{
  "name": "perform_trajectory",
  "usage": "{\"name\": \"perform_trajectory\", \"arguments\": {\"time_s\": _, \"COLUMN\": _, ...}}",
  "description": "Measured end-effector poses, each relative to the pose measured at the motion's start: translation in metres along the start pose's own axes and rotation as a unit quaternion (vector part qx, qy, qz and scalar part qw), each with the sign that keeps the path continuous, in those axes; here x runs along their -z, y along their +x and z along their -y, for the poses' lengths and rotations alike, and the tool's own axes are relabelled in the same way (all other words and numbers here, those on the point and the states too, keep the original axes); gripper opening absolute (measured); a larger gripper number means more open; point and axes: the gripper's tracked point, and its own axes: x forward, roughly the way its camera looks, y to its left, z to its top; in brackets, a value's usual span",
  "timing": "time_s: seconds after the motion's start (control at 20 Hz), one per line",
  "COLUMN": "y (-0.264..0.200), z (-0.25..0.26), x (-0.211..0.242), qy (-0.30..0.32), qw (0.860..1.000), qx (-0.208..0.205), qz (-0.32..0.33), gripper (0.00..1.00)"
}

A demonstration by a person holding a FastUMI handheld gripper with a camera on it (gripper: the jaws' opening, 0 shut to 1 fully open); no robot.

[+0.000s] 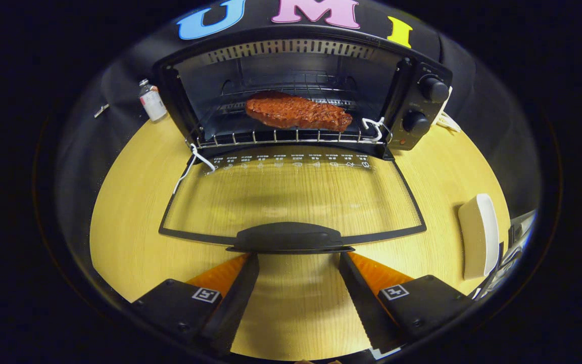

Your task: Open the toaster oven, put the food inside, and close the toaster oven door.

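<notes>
1. While the black toaster oven (301,91) sits open, we see the brown meat slab (297,112) on its wire rack (281,135).
2. Our gripper (298,260) is wide, empty, tips just under the door's black handle (288,237).
3. The glass door (291,197) lies flat over the yellow wooden desk (129,222).

Hand-held two-finger gripper (298,263): appearance as seen from its own camera.

Two long, flat fingers (233,296) taper forward from blocky black mounts. Each mount carries a small square white tag printed with a black fiducial pattern, plus dark round screw heads near its corners. The right finger's inner edge is finely serrated. The fingers stand well apart with nothing between them.
</notes>
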Motion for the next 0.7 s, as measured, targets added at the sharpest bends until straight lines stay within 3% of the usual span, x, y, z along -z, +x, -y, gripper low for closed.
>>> {"name": "perform_trajectory", "arguments": {"time_s": 0.25, "y": -0.012, "z": 0.000, "x": -0.006, "qy": -0.002, "qw": 1.000, "qx": 0.007, "qz": 0.009, "gripper": 0.99}}
{"name": "perform_trajectory", "arguments": {"time_s": 0.7, "y": -0.048, "z": -0.001, "x": -0.027, "qy": 0.006, "qw": 0.998, "qx": -0.026, "qz": 0.056, "gripper": 0.99}}
